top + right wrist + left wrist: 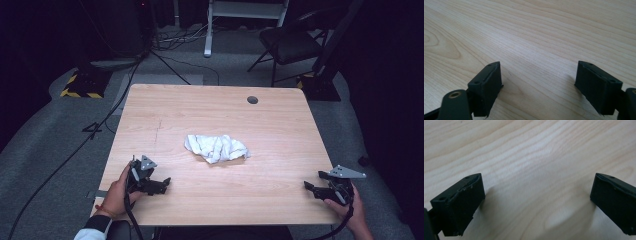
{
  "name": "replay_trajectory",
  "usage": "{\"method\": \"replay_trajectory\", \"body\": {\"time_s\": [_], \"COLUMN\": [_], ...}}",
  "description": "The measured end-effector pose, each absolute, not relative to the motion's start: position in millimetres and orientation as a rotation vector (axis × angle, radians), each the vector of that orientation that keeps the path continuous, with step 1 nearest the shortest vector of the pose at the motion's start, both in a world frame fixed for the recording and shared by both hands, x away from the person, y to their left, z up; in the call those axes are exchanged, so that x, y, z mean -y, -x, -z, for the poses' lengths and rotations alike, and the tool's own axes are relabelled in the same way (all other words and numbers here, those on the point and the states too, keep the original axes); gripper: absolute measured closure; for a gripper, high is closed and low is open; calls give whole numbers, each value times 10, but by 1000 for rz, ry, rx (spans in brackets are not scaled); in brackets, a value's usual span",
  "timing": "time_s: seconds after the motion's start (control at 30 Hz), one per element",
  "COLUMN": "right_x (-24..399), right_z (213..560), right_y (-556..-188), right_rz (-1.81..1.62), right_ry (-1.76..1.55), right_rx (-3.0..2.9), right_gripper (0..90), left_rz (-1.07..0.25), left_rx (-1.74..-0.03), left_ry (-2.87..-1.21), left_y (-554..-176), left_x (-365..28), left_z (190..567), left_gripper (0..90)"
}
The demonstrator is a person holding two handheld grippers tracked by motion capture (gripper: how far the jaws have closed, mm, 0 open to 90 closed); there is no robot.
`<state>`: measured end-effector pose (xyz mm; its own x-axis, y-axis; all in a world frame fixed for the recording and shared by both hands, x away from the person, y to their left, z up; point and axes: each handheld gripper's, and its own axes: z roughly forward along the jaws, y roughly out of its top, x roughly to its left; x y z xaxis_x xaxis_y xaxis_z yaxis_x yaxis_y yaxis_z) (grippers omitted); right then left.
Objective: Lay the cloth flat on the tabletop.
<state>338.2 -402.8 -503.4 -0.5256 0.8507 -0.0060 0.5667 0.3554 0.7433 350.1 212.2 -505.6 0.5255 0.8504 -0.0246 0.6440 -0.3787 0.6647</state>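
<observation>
Your white cloth [217, 148] lies crumpled in a loose heap near the middle of the bench [280, 125], and everything else is best placed from it. It sits bunched and folded over itself rather than flat, so no clean edge or corner offers itself from above; that is probably why neither hand has committed to a side.

Your left hand-held gripper [162, 183] rests low on the bench, on your side of the cloth and well off to its left, apart from it. In the left gripper view its jaws stand wide apart with nothing but bare wood grain between them. Your right hand-held gripper [310, 187] sits on your side of the cloth too, well off to its right near the bench's edge, and the right gripper view shows its jaws likewise spread, with bare wood between them.

Holding both tools open and flanking the cloth makes sense as a ready stance: each has a straight run inward to its own end of the heap. Judging from this, the work on the cloth has not begun, and your first need is a graspable fold at either end.

The round hole [252, 99] in the bench lies beyond the cloth, clear of your path.
</observation>
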Motion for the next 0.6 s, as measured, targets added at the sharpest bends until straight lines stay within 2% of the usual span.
{"method": "replay_trajectory", "body": {"time_s": [0.4, 0.43, 0.5, 0.6], "right_x": [3987, 3975, 3945, 3813], "right_z": [5029, 5027, 5016, 5000], "right_y": [-3427, -3441, -3489, -3597], "right_rz": [-989, -990, -1006, -1006], "right_ry": [-1214, -1210, -1157, -1079], "right_rx": [-2264, -2268, -2305, -2352], "right_gripper": [194, 199, 274, 281], "left_rz": [-388, -387, -379, -366], "left_rx": [-1104, -1094, -1070, -1036], "left_ry": [-2192, -2198, -2212, -2225], "left_y": [-3663, -3672, -3694, -3729], "left_x": [-1934, -1922, -1892, -1825], "left_z": [5053, 5051, 5049, 5048], "left_gripper": [0, 0, 0, 0]}}
